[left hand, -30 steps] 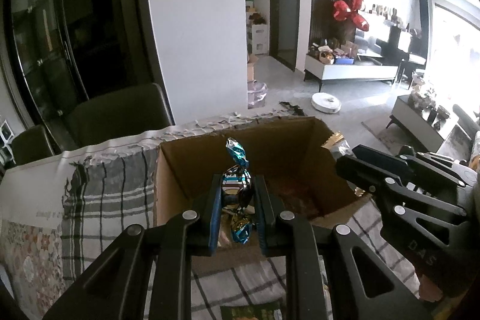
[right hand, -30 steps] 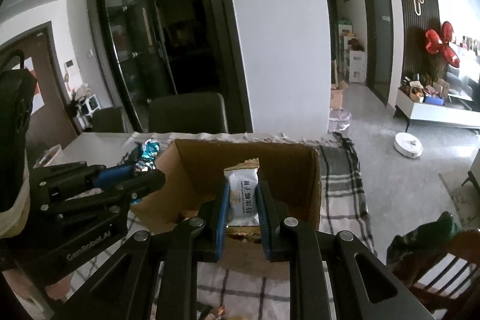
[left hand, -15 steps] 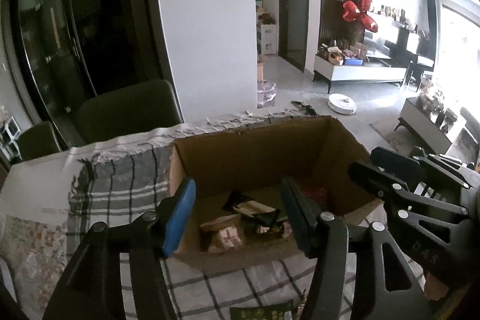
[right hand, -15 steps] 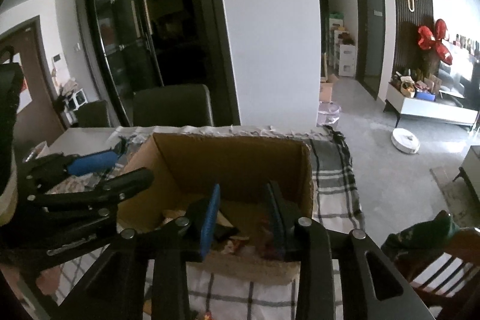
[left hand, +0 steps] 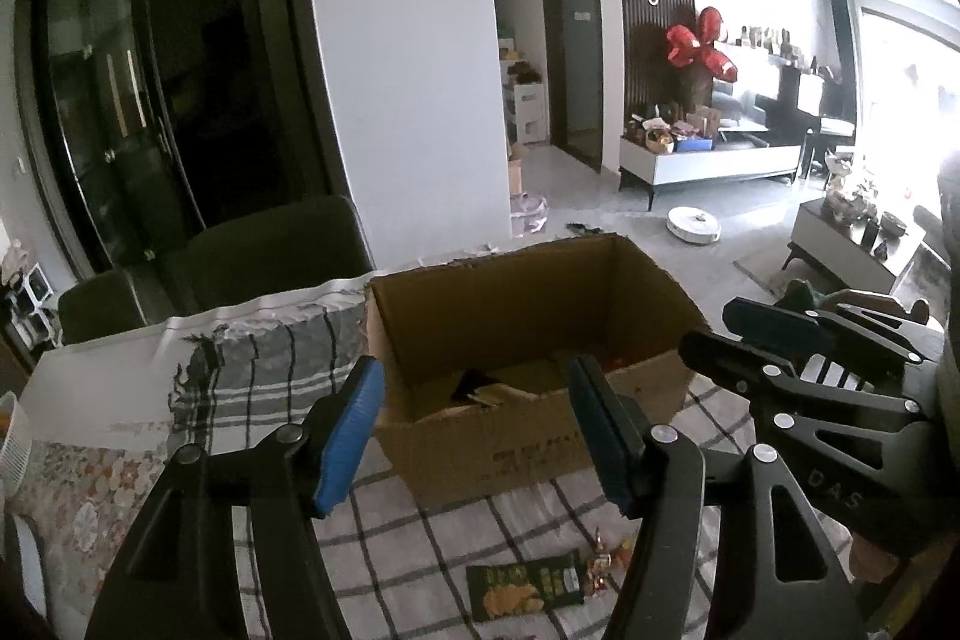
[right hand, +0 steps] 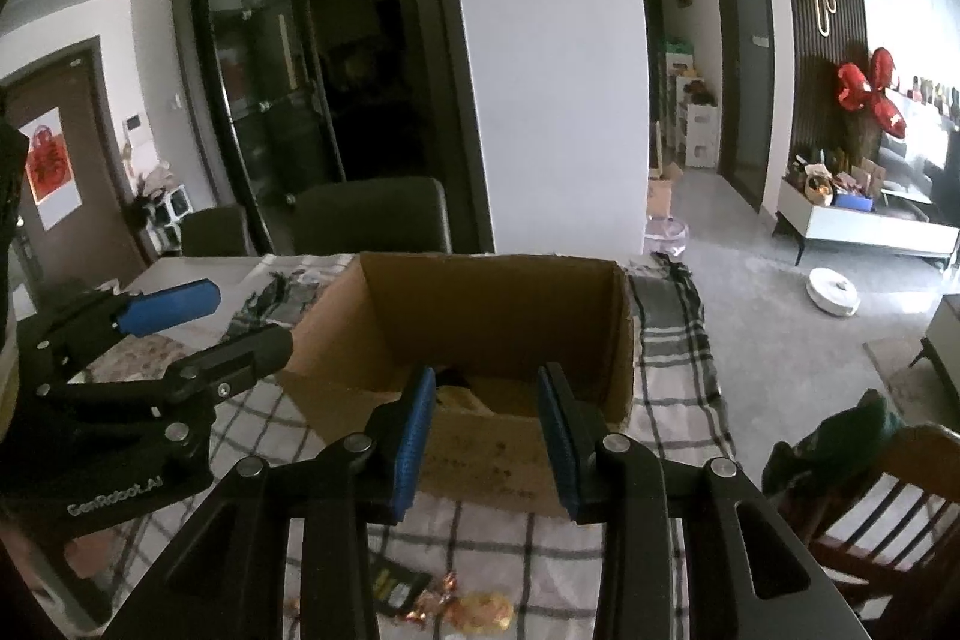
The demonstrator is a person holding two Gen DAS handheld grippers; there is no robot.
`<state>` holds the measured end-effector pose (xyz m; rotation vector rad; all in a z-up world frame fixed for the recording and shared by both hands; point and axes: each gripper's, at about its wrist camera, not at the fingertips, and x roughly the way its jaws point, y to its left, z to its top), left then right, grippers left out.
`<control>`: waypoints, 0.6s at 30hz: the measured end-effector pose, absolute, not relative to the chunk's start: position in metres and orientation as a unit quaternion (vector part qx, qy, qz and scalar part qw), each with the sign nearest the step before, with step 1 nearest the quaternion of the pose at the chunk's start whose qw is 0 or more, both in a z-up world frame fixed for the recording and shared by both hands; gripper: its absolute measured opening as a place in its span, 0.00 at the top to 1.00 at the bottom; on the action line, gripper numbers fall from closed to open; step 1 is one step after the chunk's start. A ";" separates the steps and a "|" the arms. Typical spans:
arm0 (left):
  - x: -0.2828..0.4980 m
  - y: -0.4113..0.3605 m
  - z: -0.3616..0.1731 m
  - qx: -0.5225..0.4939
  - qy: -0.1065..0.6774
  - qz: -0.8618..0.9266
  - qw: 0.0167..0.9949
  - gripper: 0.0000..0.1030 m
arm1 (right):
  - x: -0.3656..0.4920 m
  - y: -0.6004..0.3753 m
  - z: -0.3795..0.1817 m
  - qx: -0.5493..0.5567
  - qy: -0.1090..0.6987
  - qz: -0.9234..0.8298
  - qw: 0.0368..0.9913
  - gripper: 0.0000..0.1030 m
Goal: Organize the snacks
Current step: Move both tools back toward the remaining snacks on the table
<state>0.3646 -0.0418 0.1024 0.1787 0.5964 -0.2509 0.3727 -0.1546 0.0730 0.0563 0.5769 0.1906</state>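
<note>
Both the left gripper [left hand: 474,424] and right gripper [right hand: 485,430] hang released and empty before the cardboard box [left hand: 528,334]. Next, fetch the green packet [left hand: 523,583] and, seemingly, foil candies [right hand: 462,607] lying nearer than the box.

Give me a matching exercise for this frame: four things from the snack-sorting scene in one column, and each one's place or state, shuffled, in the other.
Things:
1. cardboard box
2. left claw
3. green snack packet
4. robot vacuum

Places or states:
A. flat on the checked cloth, in front of the box
B. on the floor, beyond the table
C. open, holding nothing
D. open-topped, with snacks inside

Pairs: 1-D, 2-C, 3-A, 4-B
</note>
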 end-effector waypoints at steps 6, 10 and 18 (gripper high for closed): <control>0.338 -0.035 0.101 0.093 0.284 -0.121 0.947 0.39 | 0.348 -0.145 0.074 0.018 0.275 0.096 0.956 0.65; 0.324 -0.032 0.097 0.096 0.287 -0.124 0.945 0.39 | 0.332 -0.140 0.071 0.013 0.274 0.099 0.957 0.65; 0.302 -0.022 0.082 0.097 0.301 -0.126 0.940 0.39 | 0.315 -0.136 0.061 0.022 0.288 0.103 0.952 0.65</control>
